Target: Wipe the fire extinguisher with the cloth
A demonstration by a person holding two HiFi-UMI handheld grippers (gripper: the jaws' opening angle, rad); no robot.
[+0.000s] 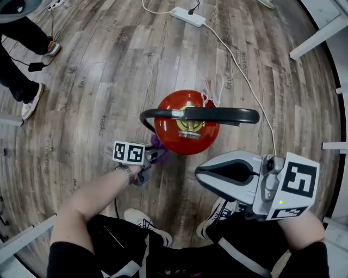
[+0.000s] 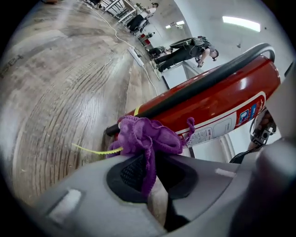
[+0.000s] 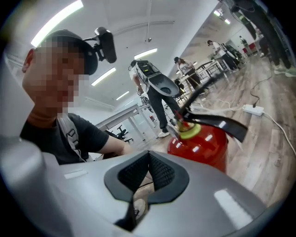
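Note:
A red fire extinguisher (image 1: 186, 122) stands upright on the wooden floor, its black lever and hose (image 1: 217, 115) across the top. My left gripper (image 1: 154, 153) is low at its near left side, shut on a bunched purple cloth (image 1: 156, 142). In the left gripper view the cloth (image 2: 145, 136) bulges out of the left gripper (image 2: 150, 159) right against the red body (image 2: 217, 102). My right gripper (image 1: 198, 171) hovers shut and empty in front of the extinguisher, apart from it. In the right gripper view the right gripper (image 3: 149, 155) has its pads together, and the extinguisher (image 3: 203, 143) stands beyond.
A white power strip (image 1: 187, 16) lies beyond the extinguisher, and its cable (image 1: 239, 65) runs past the right side. A bystander's feet (image 1: 32, 100) are at the far left. White furniture legs (image 1: 321, 35) line the right edge. My own shoes (image 1: 147, 222) are below.

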